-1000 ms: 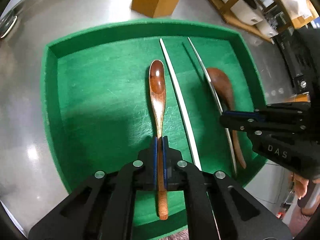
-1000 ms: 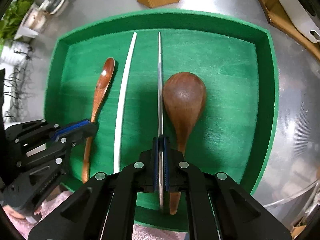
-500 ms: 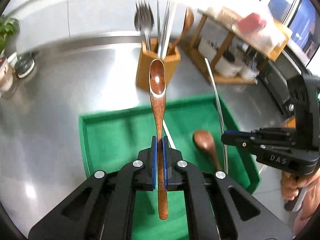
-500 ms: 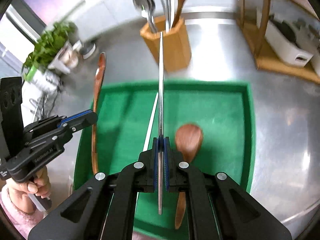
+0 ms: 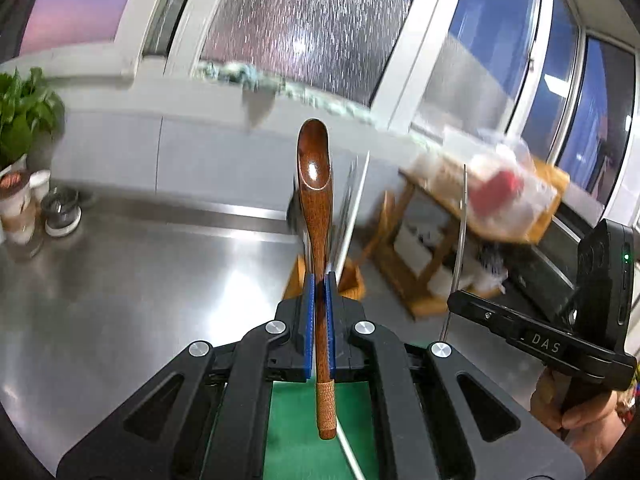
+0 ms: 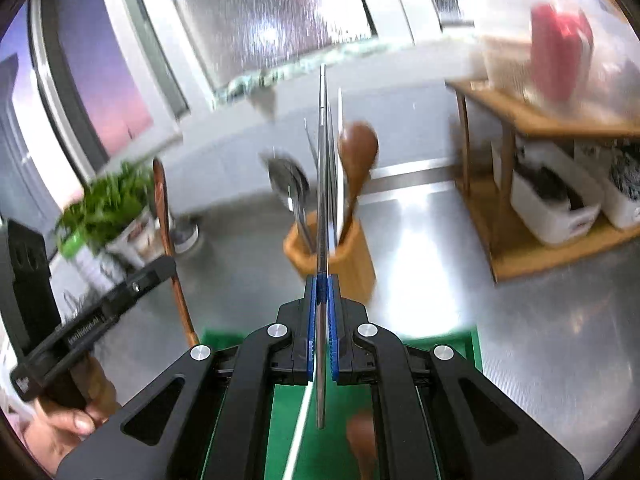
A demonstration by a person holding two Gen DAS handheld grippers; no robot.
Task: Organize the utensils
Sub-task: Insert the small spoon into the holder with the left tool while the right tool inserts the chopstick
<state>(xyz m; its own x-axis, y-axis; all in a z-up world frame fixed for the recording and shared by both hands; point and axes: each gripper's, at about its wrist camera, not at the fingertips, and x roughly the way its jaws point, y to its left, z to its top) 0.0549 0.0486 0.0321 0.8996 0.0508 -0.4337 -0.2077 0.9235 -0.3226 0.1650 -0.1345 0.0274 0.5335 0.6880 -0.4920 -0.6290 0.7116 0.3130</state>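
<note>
Both grippers have lifted up off the green tray [image 6: 474, 346]: left gripper [image 5: 319, 280] clamped on the wooden spoon [image 5: 316, 200], right gripper [image 6: 322, 280] clamped on the metal chopstick [image 6: 322, 160], both raised above that tray.

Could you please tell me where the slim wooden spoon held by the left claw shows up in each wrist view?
Left wrist: wooden spoon at centre, upright between the blue pads.
Right wrist: far left, thin and edge-on, above the left claw.
Shared landmark: wooden utensil holder on the steel counter.
</note>
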